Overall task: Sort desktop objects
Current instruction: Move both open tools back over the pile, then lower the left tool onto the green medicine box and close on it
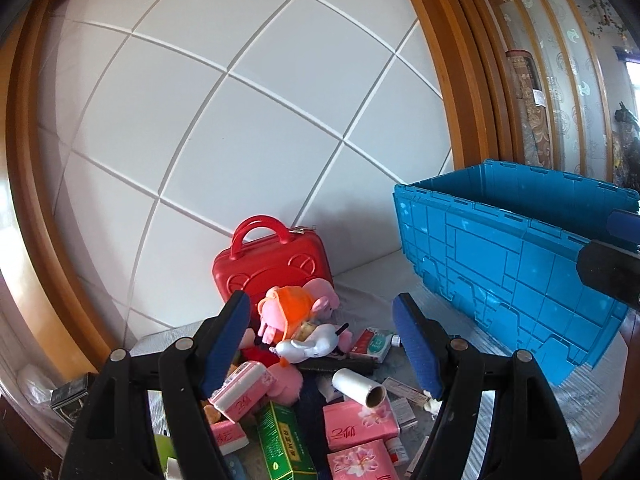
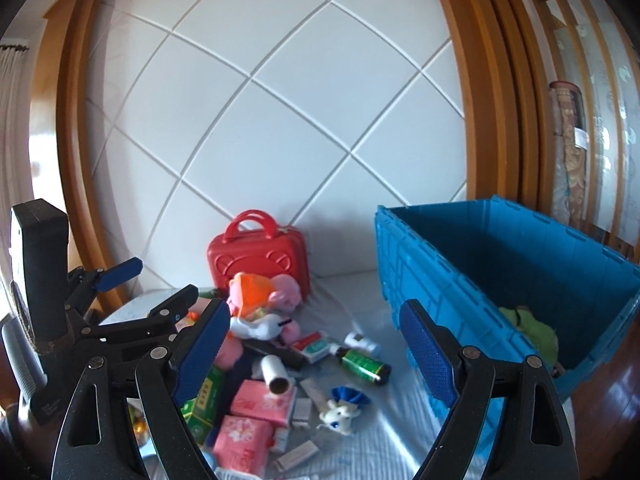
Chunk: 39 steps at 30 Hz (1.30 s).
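Observation:
A heap of small items lies on the pale cloth-covered desk (image 2: 360, 432): a pink plush with an orange cap (image 1: 292, 308), a white toy (image 1: 308, 346), pink tissue packs (image 1: 360, 424), a green box (image 1: 286, 444), a white roll (image 2: 274, 374) and a green bottle (image 2: 362, 364). My left gripper (image 1: 320, 302) hangs open over the heap, and nothing sits between its blue pads. My right gripper (image 2: 315, 308) stands open and bare between the heap and the blue crate (image 2: 500, 280). In the right wrist view, the left gripper (image 2: 152, 284) is on the left.
A red mini suitcase (image 1: 276, 268) stands upright against the white quilted wall behind the heap. The blue crate holds something green (image 2: 532, 328). A small white figure with a blue bow (image 2: 340, 412) lies in front. Wooden frames flank the wall; a dark box (image 1: 70, 398) sits far left.

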Tool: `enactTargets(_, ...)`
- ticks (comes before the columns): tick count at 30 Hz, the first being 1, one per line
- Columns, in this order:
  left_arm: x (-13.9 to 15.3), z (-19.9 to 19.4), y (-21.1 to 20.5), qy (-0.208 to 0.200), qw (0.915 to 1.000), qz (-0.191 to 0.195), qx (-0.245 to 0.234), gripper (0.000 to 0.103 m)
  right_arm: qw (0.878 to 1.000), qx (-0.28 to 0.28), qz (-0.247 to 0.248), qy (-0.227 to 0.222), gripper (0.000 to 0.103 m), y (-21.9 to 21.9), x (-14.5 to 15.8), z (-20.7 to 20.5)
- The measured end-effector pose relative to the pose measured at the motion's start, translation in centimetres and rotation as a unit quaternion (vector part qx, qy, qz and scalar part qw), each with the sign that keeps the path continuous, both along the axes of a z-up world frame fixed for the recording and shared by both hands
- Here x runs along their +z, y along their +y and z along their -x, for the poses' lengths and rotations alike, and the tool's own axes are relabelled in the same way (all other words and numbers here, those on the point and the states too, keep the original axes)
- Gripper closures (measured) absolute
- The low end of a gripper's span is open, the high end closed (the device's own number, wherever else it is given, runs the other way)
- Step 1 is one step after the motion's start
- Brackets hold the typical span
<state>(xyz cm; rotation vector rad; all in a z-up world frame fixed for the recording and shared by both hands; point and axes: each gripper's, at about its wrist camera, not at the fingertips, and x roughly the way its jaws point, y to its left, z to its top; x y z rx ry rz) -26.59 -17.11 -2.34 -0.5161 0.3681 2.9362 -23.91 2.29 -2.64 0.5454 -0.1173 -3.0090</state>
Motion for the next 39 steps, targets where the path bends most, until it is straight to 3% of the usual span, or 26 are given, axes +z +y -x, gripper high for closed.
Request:
enactTargets(11, -0.5, -0.2, -2.8, 0.003, 0.9990, -0.012, 0.042, 0.030, 0.999, 0.034, -0.003, -0.007, 0.013, -2.1, -0.5, 1.0)
enactTargets(22, -2.0, 0.2, -3.5, 0.002, 0.9982, -0.024, 0.055, 0.030, 0.999, 0.044, -0.015, -0.020, 0.012, -2.2, -1.3, 1.6)
enactTargets(29, -7.7, 1.2, -6.3, -0.046, 0.9962, -0.009, 0.073, 0.030, 0.996, 0.056, -0.023, -0.072, 0.012, -1.9, -5.4, 4.6)
enactTargets(34, -13.1, 1.1, -8.1, -0.093, 0.9919, 0.015, 0.085, 0.030, 0.987, 0.071, -0.021, -0.140, 0.012, -1.6, -10.9, 7.3)
enactTargets(39, -18.2, 0.8, -8.7, -0.157, 0.9834, 0.013, 0.090, 0.030, 0.974, 0.092, -0.018, -0.205, 0.012, -2.1, -16.5, 9.8)
